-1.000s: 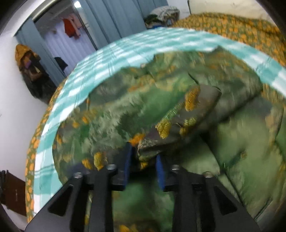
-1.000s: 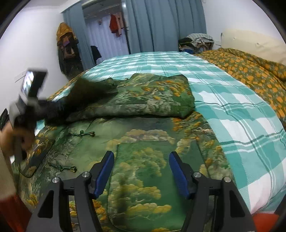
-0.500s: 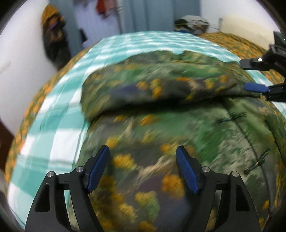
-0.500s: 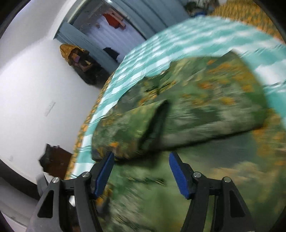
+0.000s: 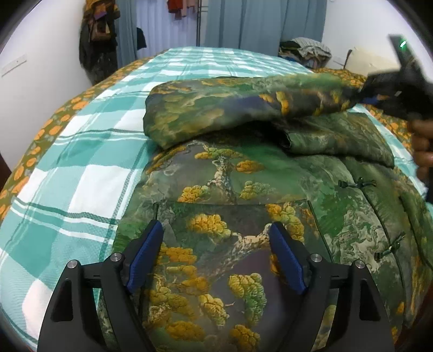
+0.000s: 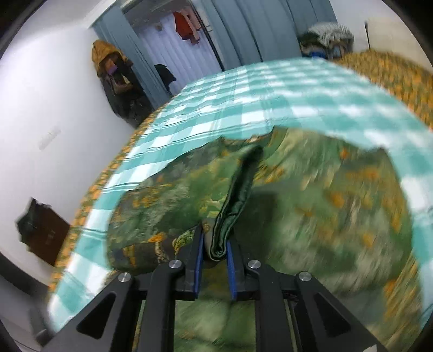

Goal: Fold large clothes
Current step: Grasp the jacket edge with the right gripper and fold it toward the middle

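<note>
A large green jacket with yellow tree print [image 5: 230, 189] lies spread on the bed. One sleeve [image 5: 216, 113] is folded across its upper part. My left gripper [image 5: 216, 251] is open and empty, low over the jacket's lower front panel. My right gripper [image 6: 213, 254] is shut on the dark green cuff end of the sleeve [image 6: 232, 205]. In the left wrist view the right gripper [image 5: 379, 100] shows at the far right, pulling the sleeve end [image 5: 324, 94] across the jacket, lifted off it.
The bed has a teal and white checked sheet [image 5: 81, 176] over an orange-flowered cover [image 5: 35, 151]. Clothes hang by the blue curtains [image 5: 254, 24] at the back. A pile of clothes [image 5: 305, 51] sits at the bed's far end. A white wall [image 6: 40, 121] is on the left.
My left gripper let go of the sleeve and opened, then dropped back over the jacket's lower panel. My right gripper swung to the sleeve, shut on its cuff and pulls it right.
</note>
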Action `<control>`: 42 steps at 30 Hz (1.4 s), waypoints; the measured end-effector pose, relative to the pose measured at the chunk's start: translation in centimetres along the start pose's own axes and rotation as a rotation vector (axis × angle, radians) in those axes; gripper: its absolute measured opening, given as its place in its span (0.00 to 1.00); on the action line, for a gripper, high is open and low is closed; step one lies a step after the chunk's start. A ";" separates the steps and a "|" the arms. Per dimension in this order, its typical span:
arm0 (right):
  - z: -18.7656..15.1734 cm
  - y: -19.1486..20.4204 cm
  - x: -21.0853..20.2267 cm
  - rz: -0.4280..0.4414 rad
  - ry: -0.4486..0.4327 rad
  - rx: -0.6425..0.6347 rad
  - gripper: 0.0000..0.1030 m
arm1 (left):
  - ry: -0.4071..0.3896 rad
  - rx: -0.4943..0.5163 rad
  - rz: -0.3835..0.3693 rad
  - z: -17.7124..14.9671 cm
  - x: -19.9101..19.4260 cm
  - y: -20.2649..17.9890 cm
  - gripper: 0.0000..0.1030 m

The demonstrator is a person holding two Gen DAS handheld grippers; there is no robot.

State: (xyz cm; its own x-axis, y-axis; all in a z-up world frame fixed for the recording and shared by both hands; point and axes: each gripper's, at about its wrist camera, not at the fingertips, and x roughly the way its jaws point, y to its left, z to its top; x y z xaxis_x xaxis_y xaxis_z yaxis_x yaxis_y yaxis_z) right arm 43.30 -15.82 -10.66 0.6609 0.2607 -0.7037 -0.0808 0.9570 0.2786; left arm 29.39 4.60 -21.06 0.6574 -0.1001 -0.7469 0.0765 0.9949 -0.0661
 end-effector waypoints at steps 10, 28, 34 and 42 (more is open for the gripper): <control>-3.1 -3.4 3.2 -0.068 0.098 0.024 0.50 | 0.050 -0.034 -0.004 1.6 -1.0 0.6 0.82; -2.0 -3.6 9.4 0.014 0.173 -0.042 0.47 | 0.177 -0.121 0.018 12.1 14.3 2.5 0.68; -2.5 -2.9 9.7 -0.018 0.169 -0.109 0.47 | 0.170 -0.073 0.035 11.7 13.9 1.9 0.68; -2.9 -3.2 9.4 -0.008 0.141 -0.106 0.47 | 0.168 -0.124 -0.066 17.4 10.2 1.8 0.68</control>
State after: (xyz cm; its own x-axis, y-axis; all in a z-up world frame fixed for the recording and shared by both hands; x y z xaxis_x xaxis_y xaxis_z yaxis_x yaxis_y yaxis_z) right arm 47.61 -16.09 -20.03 0.5516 0.2609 -0.7923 -0.1586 0.9653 0.2074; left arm 49.31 5.08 -17.30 0.5190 -0.1715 -0.8374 0.0151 0.9814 -0.1916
